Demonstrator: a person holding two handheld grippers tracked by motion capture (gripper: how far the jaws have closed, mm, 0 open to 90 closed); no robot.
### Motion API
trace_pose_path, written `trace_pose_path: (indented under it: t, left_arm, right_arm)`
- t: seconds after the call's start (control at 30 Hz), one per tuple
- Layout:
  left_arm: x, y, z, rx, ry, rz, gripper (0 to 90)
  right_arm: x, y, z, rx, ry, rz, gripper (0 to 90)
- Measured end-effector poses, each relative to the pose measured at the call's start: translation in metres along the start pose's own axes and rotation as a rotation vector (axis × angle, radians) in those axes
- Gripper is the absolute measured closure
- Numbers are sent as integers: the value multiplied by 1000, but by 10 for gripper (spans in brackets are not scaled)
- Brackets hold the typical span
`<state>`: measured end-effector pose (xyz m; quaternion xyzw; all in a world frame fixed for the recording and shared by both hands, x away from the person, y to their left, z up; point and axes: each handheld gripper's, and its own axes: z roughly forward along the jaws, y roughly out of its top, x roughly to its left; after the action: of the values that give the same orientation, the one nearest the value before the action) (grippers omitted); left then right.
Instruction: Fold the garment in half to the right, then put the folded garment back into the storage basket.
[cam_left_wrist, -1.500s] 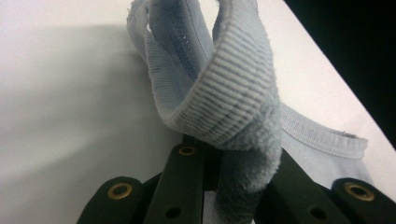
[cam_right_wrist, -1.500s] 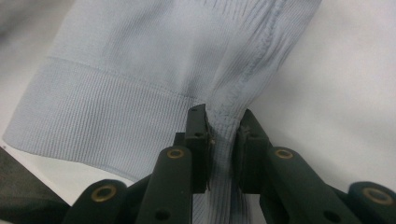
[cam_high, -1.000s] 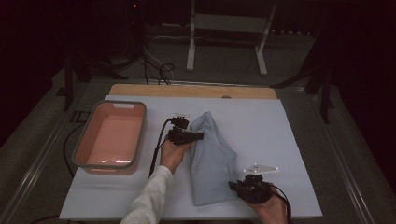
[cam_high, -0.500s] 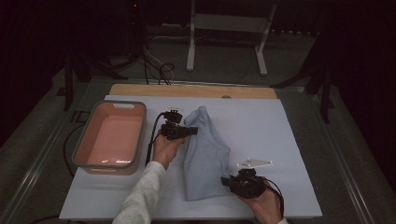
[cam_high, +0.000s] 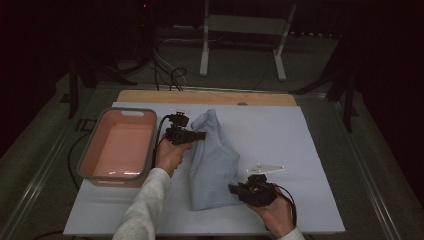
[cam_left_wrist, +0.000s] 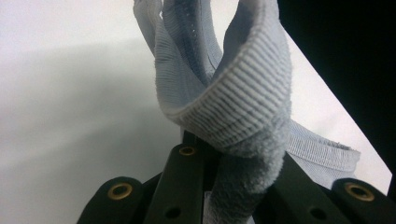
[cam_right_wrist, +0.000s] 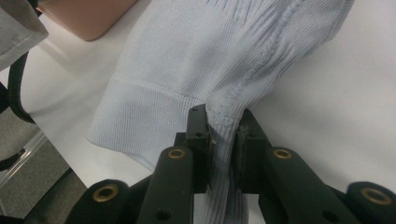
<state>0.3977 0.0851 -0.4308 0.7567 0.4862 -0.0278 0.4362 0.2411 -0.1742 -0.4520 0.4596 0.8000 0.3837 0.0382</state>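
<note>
From the high view: a pale blue knit garment (cam_high: 214, 162) stretched lengthwise down the middle of a white table sheet (cam_high: 310, 150), far end lifted and bunched, near end spread flat toward the front edge. Left gripper (cam_high: 199, 135) at that far end, jaws clamped on the raised fabric, hand and white sleeve (cam_high: 142, 210) reaching up from below. Right gripper (cam_high: 235, 189) at the near right corner of the garment, pinched onto its hem, cable looping behind the hand. Just left of the left hand, a grey-rimmed pink tub (cam_high: 118, 145) sitting on the sheet, near the garment but apart from it. Beyond the sheet, a strip of bare wooden board (cam_high: 205, 97), then a white metal stand (cam_high: 245, 40) and tangled cables (cam_high: 167, 70) on the dark floor. From the left gripper view: ribbed edging of the garment (cam_left_wrist: 233, 112) looped and standing up right in front of the lens, squeezed between the closed black jaws and blocking much of the white sheet (cam_left_wrist: 70, 93) behind. From the right gripper view: jaws closed tight on a gathered fold of the garment (cam_right_wrist: 224, 60), ribbed cuff band fanning out left of the grip, a corner of the pink tub (cam_right_wrist: 88, 16) at top left, a black cable (cam_right_wrist: 14, 88) curving along the left edge.
</note>
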Motion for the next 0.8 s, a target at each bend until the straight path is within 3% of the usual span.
trace_pose_path:
  t: [0.8]
  left_arm:
    - [9, 11, -19, -17, 5, -3, 871]
  right_arm:
    - [15, 20, 6, -21, 25, -25, 794]
